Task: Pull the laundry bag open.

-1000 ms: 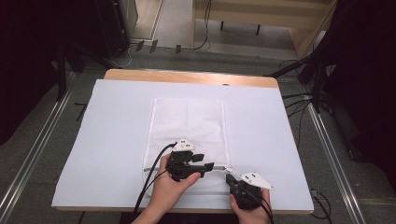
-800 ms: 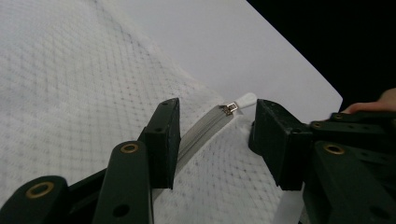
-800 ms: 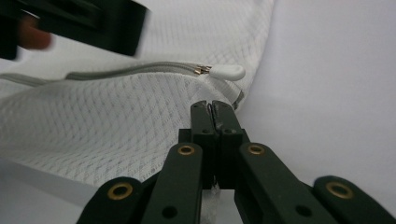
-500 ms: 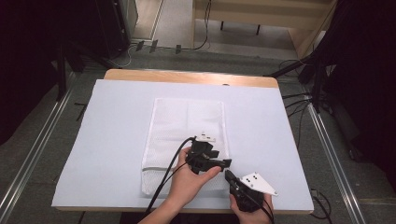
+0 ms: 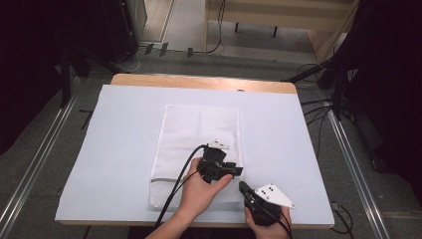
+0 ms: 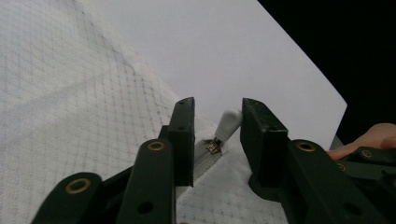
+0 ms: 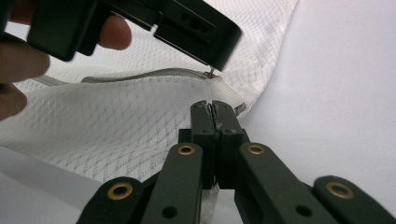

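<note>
Between the left hand-held gripper [image 6: 217, 140] jaws stands a white zipper pull [image 6: 227, 125].

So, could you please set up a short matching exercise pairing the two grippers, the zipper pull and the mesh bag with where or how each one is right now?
Things:
1. left gripper
2. right gripper
3. zipper pull
4. mesh bag

States:
A. lying flat on the white table cover
B. jaws shut on the bag's fabric edge
C. jaws open
D. white, between two open jaws

Pairs: 1-C, 2-B, 3-D, 4-A
</note>
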Demonstrator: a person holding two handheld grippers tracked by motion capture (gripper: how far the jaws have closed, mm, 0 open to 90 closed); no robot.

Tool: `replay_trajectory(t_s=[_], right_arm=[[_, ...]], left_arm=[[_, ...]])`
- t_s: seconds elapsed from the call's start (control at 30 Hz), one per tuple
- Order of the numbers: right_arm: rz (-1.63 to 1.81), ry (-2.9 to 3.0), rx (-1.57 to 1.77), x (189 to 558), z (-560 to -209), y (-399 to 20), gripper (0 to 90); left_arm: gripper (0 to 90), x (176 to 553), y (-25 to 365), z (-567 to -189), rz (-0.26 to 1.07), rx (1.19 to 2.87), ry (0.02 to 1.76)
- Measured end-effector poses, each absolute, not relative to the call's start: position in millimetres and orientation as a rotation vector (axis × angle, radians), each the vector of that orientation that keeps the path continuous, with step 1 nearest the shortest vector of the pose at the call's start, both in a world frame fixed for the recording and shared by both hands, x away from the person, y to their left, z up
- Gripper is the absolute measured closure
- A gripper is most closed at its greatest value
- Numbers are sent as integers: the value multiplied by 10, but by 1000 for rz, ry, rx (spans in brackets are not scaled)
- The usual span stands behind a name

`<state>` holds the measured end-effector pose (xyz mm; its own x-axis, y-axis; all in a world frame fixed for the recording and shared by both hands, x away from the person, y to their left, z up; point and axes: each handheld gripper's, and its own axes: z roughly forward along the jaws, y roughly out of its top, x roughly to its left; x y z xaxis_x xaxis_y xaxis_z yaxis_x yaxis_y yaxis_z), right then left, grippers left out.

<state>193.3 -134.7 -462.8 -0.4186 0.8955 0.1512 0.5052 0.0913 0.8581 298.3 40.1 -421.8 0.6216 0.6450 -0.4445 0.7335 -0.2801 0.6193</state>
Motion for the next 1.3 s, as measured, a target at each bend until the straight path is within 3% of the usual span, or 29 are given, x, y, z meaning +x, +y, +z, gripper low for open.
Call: replay_trajectory(t_s=[0.47,1.07,1.3], right_arm=[[1251,1964,1346,1928,-4618,-1340,900],[1235,1919,1269,1870,-4502,-1289,900],[1237,1924,1264,1874,-4501,-1289,900]], left_arm=[[844,3029,571,-4296,-281,1953,1076],[885,2844,750,-4261,-116,1997,984],[885,2822,857,-4312,-113,1986,1001]])
